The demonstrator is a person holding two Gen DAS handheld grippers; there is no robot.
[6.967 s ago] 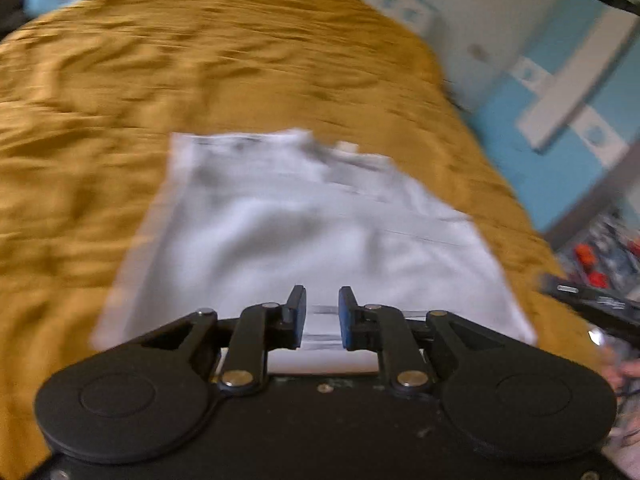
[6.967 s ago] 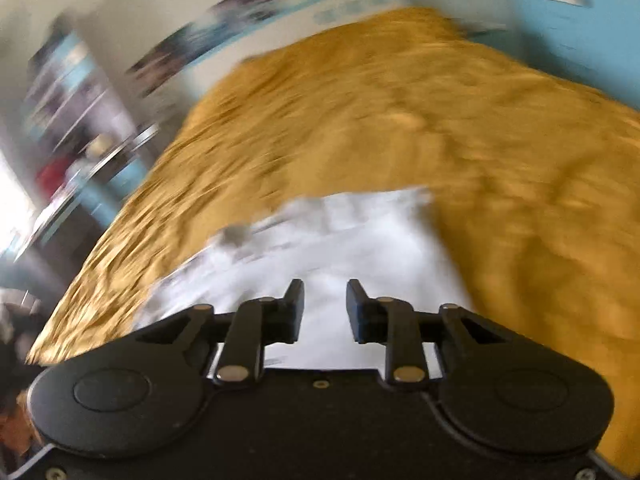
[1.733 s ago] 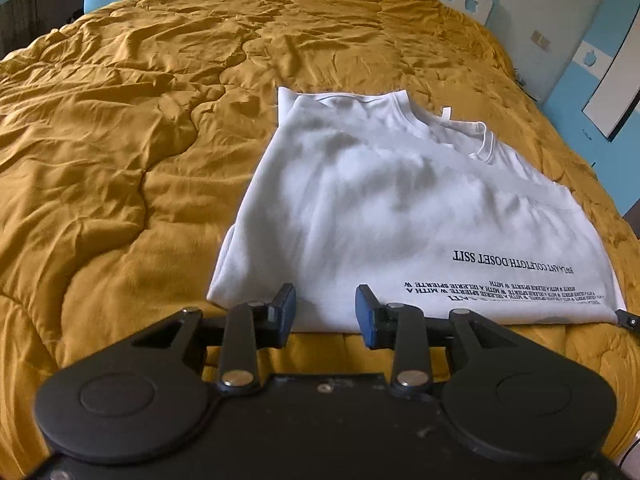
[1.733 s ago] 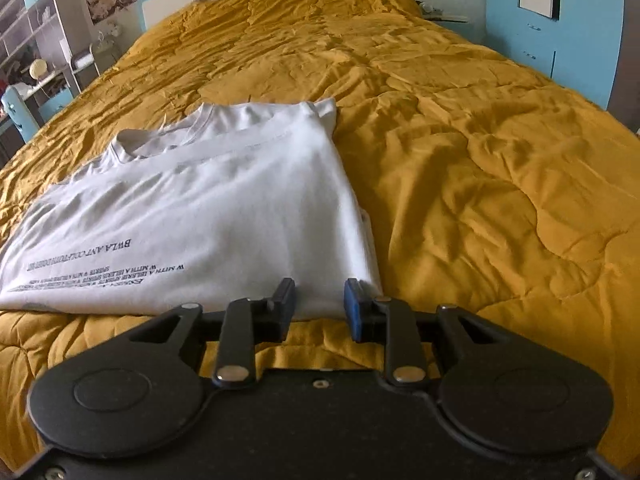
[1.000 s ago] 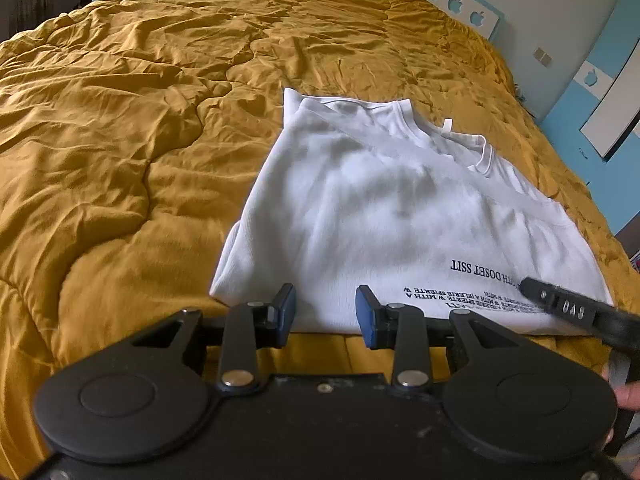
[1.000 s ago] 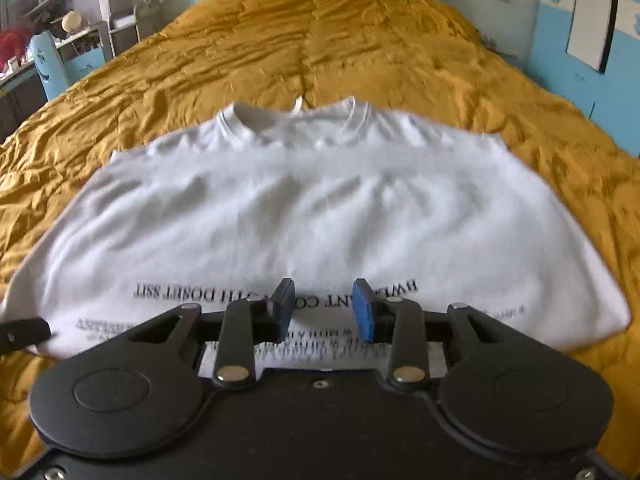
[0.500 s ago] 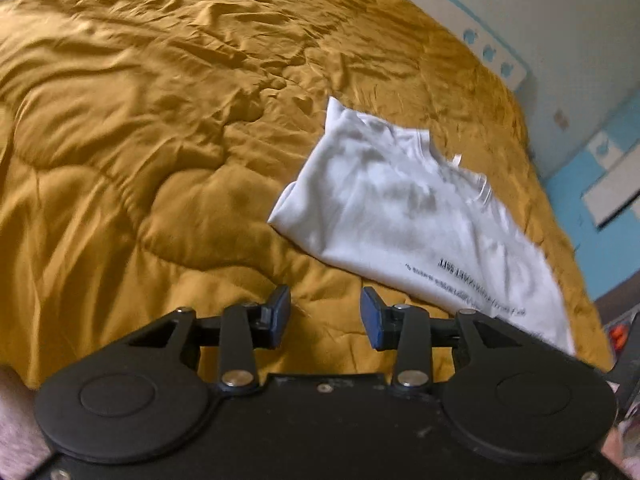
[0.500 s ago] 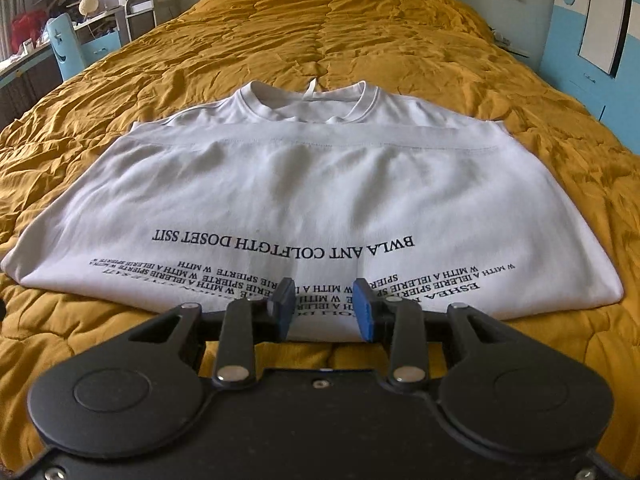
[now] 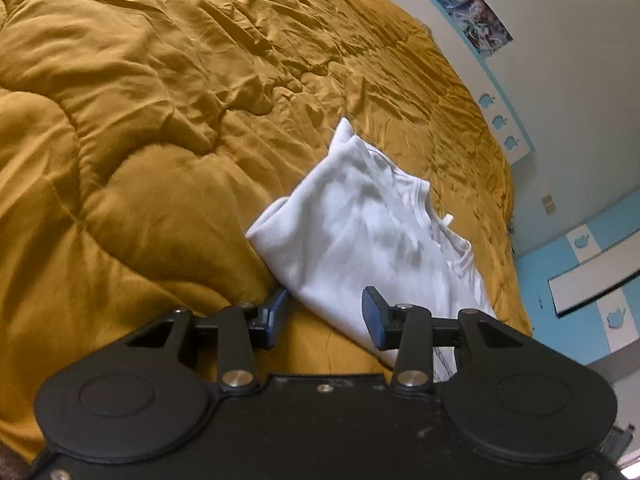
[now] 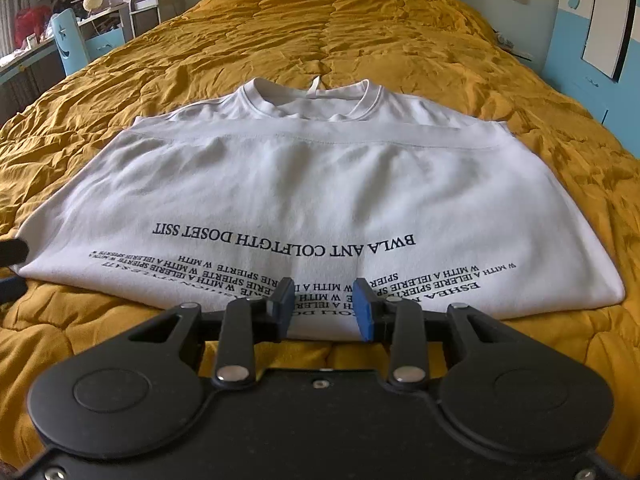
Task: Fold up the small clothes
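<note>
My left jaws (image 9: 325, 317) stand apart with the near left corner of the shirt (image 9: 372, 240) just ahead of them; the pads do not press on the cloth. One pad sits over the quilt (image 9: 132, 132), the other over the white edge, and this view is tilted, so the bed runs off at a slant.

My right jaws (image 10: 323, 307) are parted too and hold nothing. They hang over the near edge of the shirt (image 10: 304, 184), above the small black print; I cannot tell whether the tips touch the cloth.

The shirt lies on the quilt (image 10: 400, 40) in the middle of the bed, folded across so that the lower half is laid back toward the collar (image 10: 316, 96). The hem band runs straight across just short of the neckline, with the white neck tag showing beyond it. The large line of lettering (image 10: 284, 238) reads upside down from where I am. The fold is the edge nearest me. At the far left of the right view a dark piece of my other tool (image 10: 12, 252) is by the shirt's corner.
</note>
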